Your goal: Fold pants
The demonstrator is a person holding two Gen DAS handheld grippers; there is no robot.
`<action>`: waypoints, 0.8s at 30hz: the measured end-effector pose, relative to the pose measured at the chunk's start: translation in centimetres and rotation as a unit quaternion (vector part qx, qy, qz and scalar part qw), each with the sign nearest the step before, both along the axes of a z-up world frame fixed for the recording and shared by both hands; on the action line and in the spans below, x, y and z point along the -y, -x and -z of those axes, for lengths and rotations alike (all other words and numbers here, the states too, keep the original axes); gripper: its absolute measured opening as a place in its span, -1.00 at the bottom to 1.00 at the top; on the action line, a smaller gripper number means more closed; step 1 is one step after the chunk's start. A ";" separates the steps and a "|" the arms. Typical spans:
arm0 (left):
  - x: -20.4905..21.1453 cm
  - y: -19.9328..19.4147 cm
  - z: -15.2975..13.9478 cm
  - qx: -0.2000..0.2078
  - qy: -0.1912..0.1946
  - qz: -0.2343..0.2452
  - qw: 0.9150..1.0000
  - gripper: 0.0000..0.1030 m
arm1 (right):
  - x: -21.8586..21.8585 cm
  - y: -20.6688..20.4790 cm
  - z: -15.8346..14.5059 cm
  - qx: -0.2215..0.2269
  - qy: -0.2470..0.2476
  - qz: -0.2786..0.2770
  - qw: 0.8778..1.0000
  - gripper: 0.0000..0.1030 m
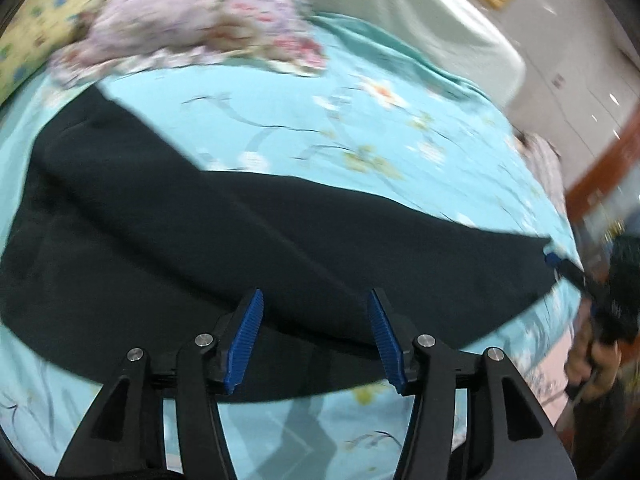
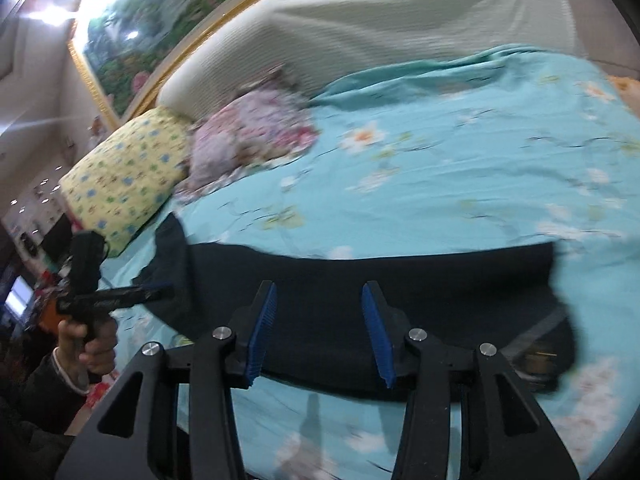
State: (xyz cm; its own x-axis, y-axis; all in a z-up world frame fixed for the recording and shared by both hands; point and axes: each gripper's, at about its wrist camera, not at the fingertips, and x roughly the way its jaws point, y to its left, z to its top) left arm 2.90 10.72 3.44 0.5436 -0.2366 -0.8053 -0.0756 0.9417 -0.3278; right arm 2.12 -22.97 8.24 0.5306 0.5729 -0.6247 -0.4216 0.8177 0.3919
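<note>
Black pants (image 1: 200, 240) lie spread lengthwise across the light blue flowered bedsheet (image 1: 360, 128); they also show in the right wrist view (image 2: 400, 288). My left gripper (image 1: 316, 300) is open and empty, hovering just above the pants' near edge. My right gripper (image 2: 318, 292) is open and empty above the pants' middle. In the left wrist view the right gripper (image 1: 560, 262) shows at the pants' far right end. In the right wrist view the left gripper (image 2: 160, 292) shows at the pants' left end, hand-held.
A pink floral bundle (image 2: 248, 136) and a yellow patterned pillow (image 2: 124, 184) lie at the head of the bed. A white headboard cover (image 2: 360, 32) and a gold-framed painting (image 2: 160, 20) stand behind. The bed's near edge runs below both grippers.
</note>
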 end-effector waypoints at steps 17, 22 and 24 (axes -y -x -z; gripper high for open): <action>-8.1 -9.3 -1.8 -0.117 -0.049 -0.148 0.981 0.29 | -18.1 -2.4 3.3 -0.046 0.002 -0.220 0.974 -0.09; -8.5 -11.2 0.7 -0.173 -0.070 -0.153 0.970 0.29 | -21.5 -3.1 4.3 -0.059 0.003 -0.263 0.963 -0.09; -8.5 -11.5 1.5 -0.185 -0.075 -0.151 0.968 0.29 | -22.3 -3.4 4.8 -0.065 0.011 -0.272 0.960 -0.09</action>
State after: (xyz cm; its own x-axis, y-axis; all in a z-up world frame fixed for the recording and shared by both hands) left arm 14.42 19.20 1.92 0.2369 0.0240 -0.9712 -0.4418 0.8930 -0.0857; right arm 5.53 -0.62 3.41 0.0722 0.7294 -0.6803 -0.7373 0.4984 0.4561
